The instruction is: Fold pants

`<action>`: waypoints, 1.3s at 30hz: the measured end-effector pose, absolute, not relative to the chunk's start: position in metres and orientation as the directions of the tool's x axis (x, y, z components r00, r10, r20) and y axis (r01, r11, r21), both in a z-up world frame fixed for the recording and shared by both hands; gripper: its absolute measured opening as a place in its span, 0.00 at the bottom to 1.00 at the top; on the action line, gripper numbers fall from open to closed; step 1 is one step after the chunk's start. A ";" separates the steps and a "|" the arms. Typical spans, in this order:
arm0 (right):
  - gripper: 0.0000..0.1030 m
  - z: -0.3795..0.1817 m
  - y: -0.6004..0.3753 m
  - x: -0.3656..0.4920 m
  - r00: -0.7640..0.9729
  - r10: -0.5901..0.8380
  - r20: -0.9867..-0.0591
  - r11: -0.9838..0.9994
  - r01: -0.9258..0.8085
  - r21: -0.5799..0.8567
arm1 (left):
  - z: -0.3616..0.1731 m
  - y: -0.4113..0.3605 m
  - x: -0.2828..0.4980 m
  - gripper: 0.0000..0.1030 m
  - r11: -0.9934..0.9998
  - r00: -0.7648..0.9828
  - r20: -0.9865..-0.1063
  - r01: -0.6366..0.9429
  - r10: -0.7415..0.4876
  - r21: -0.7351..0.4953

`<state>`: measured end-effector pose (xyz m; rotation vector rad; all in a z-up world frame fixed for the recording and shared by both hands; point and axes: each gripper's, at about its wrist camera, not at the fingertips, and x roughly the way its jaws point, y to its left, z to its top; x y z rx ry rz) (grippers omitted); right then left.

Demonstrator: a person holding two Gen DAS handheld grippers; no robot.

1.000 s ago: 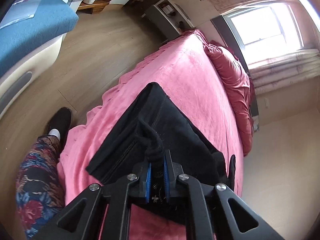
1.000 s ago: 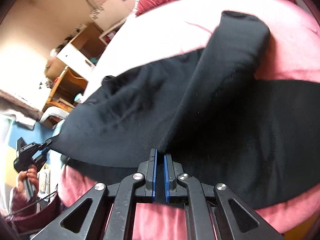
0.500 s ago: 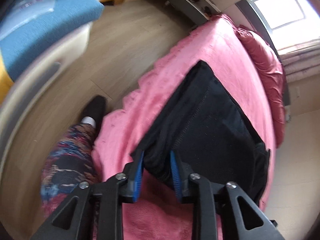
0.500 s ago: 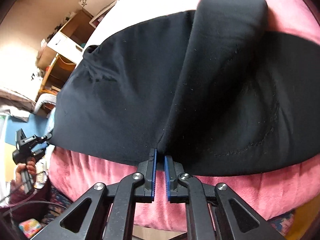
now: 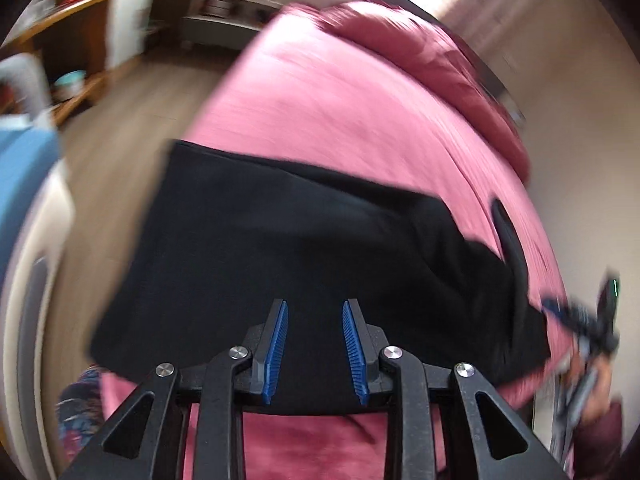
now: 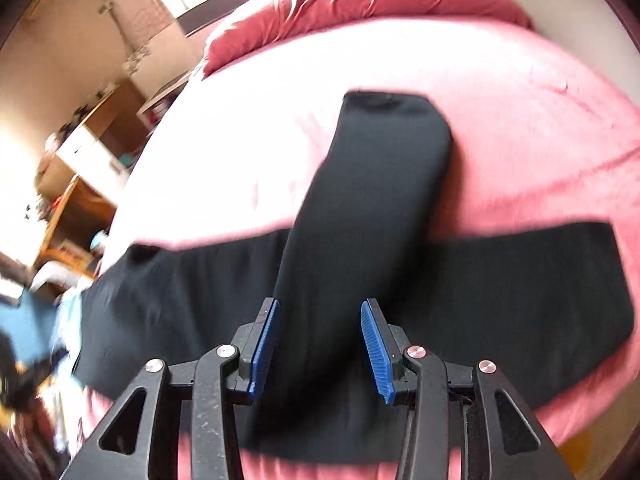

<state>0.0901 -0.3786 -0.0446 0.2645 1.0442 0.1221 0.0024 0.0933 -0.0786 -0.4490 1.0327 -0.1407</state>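
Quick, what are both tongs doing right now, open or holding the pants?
Left tongs: open, holding nothing; the pants lie flat on the bed.
Right tongs: jaws opening, nothing gripped, pants beneath them.

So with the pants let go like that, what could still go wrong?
One leg lies crosswise over the rest of the black pants, so the fold may end up crooked. The near edge sits close to the edge of the pink bed; a tug might pull it off. The right gripper, jaws opening, could snag fabric.
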 end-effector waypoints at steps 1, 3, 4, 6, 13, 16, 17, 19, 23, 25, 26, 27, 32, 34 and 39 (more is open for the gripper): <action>0.43 -0.044 -0.377 0.104 0.505 0.214 -0.836 0.964 0.031 0.265 | -0.083 0.074 0.007 0.28 0.904 0.483 -0.799 -0.033 -0.359 -0.426; 0.44 -0.047 -0.370 0.135 0.502 0.188 -0.845 0.968 0.050 0.245 | -0.088 0.043 0.013 0.29 0.915 0.439 -0.813 0.057 -0.383 -0.400; 0.46 -0.049 -0.368 0.149 0.498 0.177 -0.849 0.970 0.059 0.237 | -0.090 0.029 0.016 0.29 0.920 0.418 -0.823 0.103 -0.385 -0.377; 0.56 -0.054 -0.364 0.178 0.492 0.147 -0.858 0.974 0.082 0.213 | -0.095 0.006 0.020 0.29 0.920 0.386 -0.835 0.174 -0.391 -0.350; 0.64 -0.088 -0.363 0.246 0.418 0.006 -0.908 0.983 0.165 0.083 | -0.113 -0.029 0.028 0.29 0.915 0.320 -0.863 0.230 -0.391 -0.330; 0.64 -0.106 -0.364 0.262 0.357 -0.042 -0.933 0.985 0.172 0.021 | -0.118 -0.035 0.028 0.30 0.914 0.307 -0.867 0.232 -0.393 -0.332; 0.59 -0.113 -0.362 0.266 0.335 -0.076 -0.939 0.987 0.162 -0.022 | -0.119 -0.036 0.028 0.30 0.914 0.305 -0.867 0.231 -0.394 -0.334; 0.29 -0.114 -0.360 0.267 0.342 -0.114 -0.933 0.989 0.129 -0.073 | -0.120 -0.035 0.027 0.30 0.912 0.301 -0.866 0.226 -0.400 -0.343; 0.06 -0.095 -0.373 0.255 0.391 -0.085 -0.917 0.990 0.134 -0.034 | -0.117 -0.033 0.028 0.30 0.911 0.298 -0.866 0.226 -0.402 -0.345; 0.07 -0.077 -0.389 0.240 0.442 -0.041 -0.896 0.986 0.162 0.035 | -0.118 -0.033 0.027 0.31 0.912 0.300 -0.867 0.236 -0.398 -0.337; 0.07 -0.066 -0.400 0.230 0.473 -0.020 -0.881 0.980 0.182 0.075 | -0.116 -0.033 0.028 0.31 0.912 0.300 -0.868 0.239 -0.396 -0.334; 0.06 -0.056 -0.412 0.217 0.504 0.001 -0.864 0.972 0.204 0.120 | -0.115 -0.033 0.032 0.31 0.912 0.299 -0.869 0.241 -0.394 -0.331; 0.06 -0.016 -0.494 0.138 0.642 0.098 -0.760 0.863 0.325 0.386 | -0.107 -0.049 0.032 0.31 0.910 0.301 -0.870 0.268 -0.391 -0.316; 0.06 -0.016 -0.528 0.099 0.680 0.114 -0.725 0.800 0.370 0.472 | -0.098 -0.062 0.028 0.31 0.905 0.301 -0.870 0.296 -0.391 -0.305; 0.06 -0.041 -0.581 0.014 0.703 0.083 -0.706 0.663 0.490 0.566 | -0.084 -0.094 0.020 0.31 0.888 0.295 -0.875 0.377 -0.385 -0.264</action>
